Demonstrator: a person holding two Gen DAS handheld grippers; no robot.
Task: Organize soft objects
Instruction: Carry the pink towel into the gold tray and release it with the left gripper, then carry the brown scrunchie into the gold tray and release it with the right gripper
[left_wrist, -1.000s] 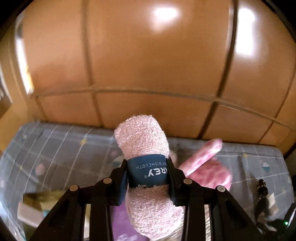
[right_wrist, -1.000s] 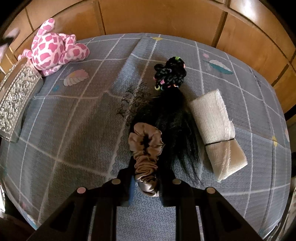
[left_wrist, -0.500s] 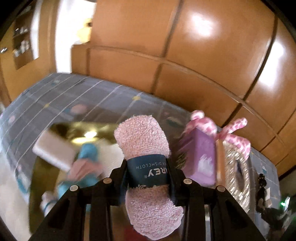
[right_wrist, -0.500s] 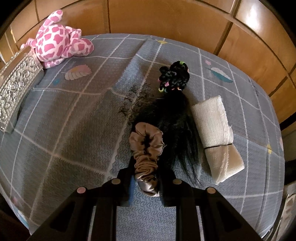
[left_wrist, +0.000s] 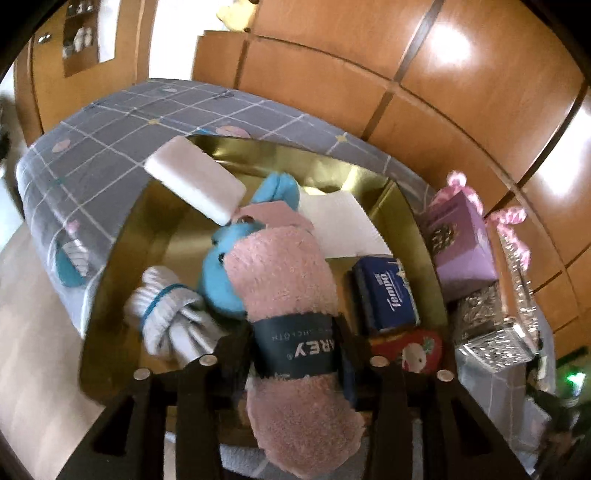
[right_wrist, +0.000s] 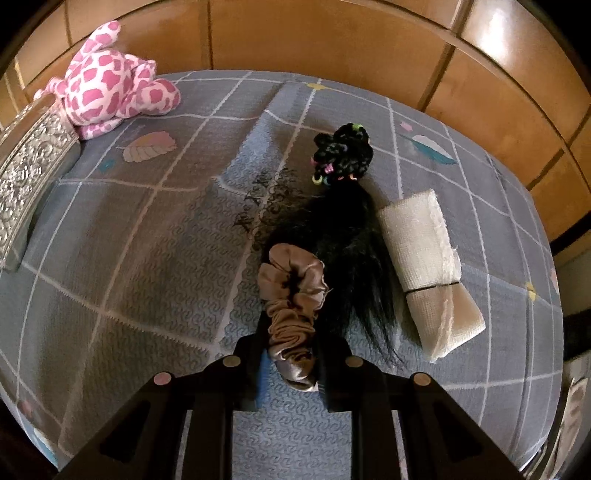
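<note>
Two tools are at work over a grey checked bed. Left tool: its jaws have just been opening, and the pink towel with its dark paper band sits between them, above a gold box; whether the fingers still press it I cannot tell. That box holds a blue plush, a white block, rolled socks and a tissue pack. Right tool is narrow, pinching a tan scrunchie beside black hair and a beige bandage roll. A pink spotted plush lies well apart.
</note>
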